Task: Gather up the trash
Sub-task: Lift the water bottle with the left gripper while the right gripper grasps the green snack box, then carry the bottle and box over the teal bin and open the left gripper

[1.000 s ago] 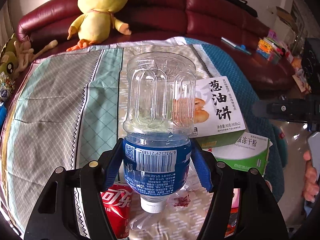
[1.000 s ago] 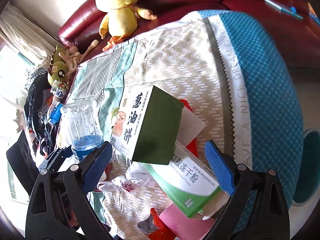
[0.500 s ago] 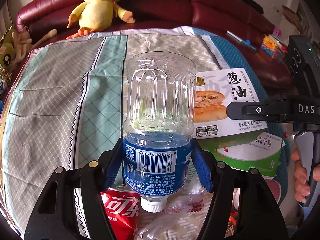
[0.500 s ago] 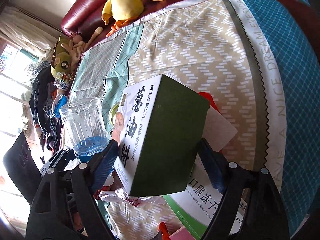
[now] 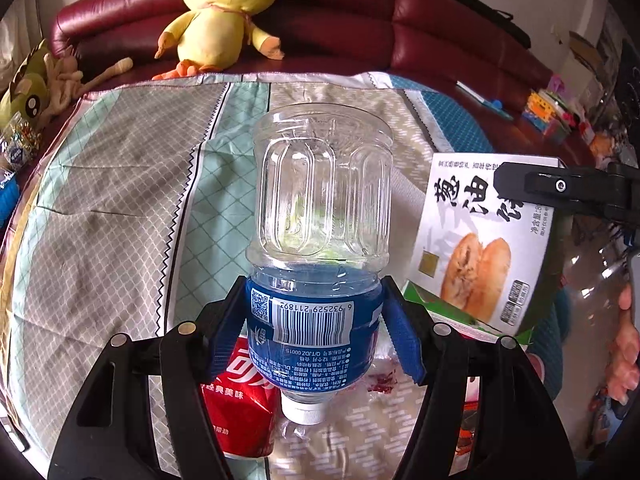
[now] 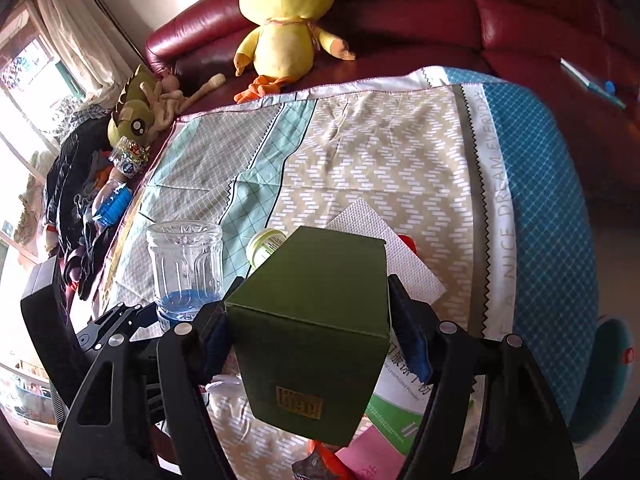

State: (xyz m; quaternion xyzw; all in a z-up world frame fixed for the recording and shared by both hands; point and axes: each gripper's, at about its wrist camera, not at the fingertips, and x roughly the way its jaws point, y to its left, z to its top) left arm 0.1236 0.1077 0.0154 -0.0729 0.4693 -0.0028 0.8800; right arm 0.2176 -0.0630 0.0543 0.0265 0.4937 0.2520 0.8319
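A clear plastic bottle (image 5: 320, 216) with a blue label hangs cap-down above the table, and my left gripper (image 5: 316, 312) is shut on its labelled part. The same bottle (image 6: 186, 264) shows at the left of the right wrist view. My right gripper (image 6: 312, 320) has its jaws closing on a green pancake box (image 6: 316, 340), and both pads touch its sides. The box (image 5: 480, 248) is lifted off the pile, printed face toward the left camera. A crushed red cola can (image 5: 240, 400) lies below the bottle.
A white-and-green box (image 6: 400, 404), a pink sheet (image 6: 368, 456), a white napkin (image 6: 384, 240) and a small jar (image 6: 266, 246) lie on the patterned tablecloth (image 5: 120, 200). A yellow plush chick (image 5: 224, 12) sits on the red sofa behind. A hand (image 5: 624, 360) is at the right edge.
The right jaws narrowed from wide apart onto the green box and raised it off the pile, turning it. The left gripper kept its hold on the bottle and shifted only slightly.
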